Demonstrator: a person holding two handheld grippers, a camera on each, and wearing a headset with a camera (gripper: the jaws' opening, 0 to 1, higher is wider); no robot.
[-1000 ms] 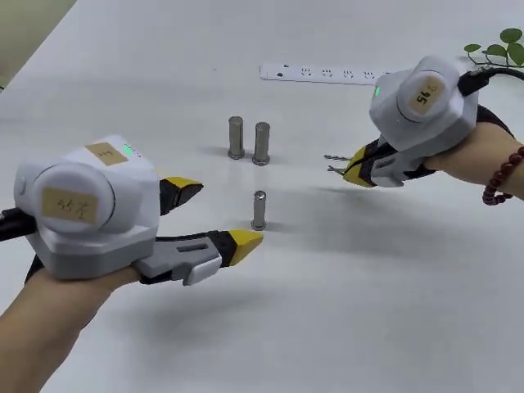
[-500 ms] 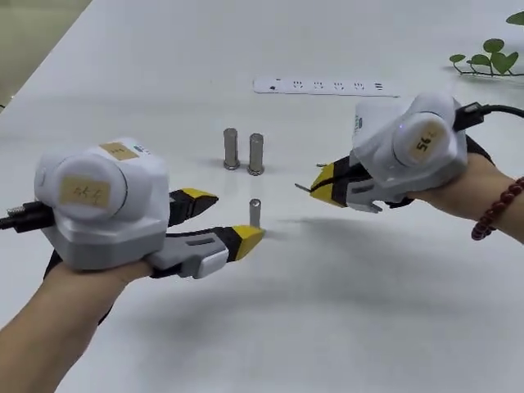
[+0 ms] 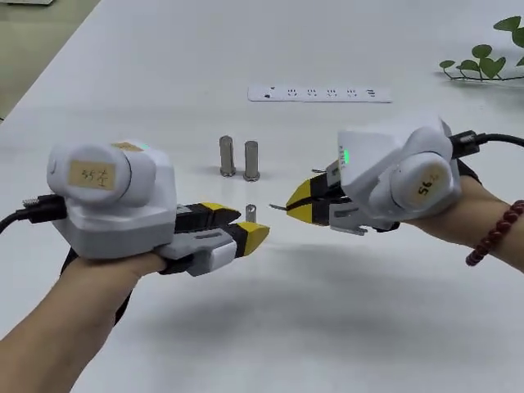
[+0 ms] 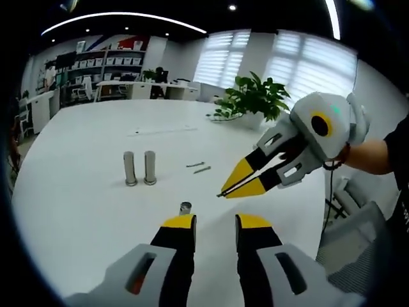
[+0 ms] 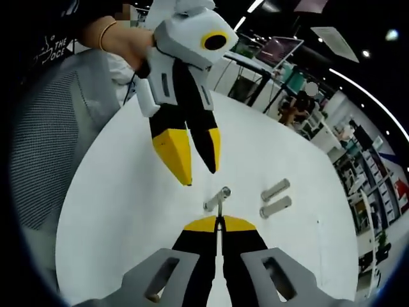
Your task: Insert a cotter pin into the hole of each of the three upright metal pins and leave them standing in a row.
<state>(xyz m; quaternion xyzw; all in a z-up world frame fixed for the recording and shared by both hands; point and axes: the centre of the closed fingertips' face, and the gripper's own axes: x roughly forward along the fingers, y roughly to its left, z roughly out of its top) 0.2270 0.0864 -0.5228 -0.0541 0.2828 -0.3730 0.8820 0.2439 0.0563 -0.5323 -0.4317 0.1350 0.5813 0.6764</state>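
Left gripper [image 3: 246,225] open, empty, just short of the near metal pin [image 4: 185,207] on the white table [image 3: 393,327]. Right gripper [image 5: 218,224] clamped on a cotter pin [image 5: 220,203], tip near that pin's top. Two rear pins [image 3: 228,155] stand side by side behind. Pins likely rigid, slick, tippy: steady at mid-shaft. Cotter pin is light, bendy wire: hold near the loop end. Right sticker [image 3: 423,188] maybe "56"; left sticker [image 3: 92,174] unreadable.

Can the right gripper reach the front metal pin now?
Probably yes: the right gripper, shut on a cotter pin, points at the front metal pin with nothing between; the left gripper sits aside.
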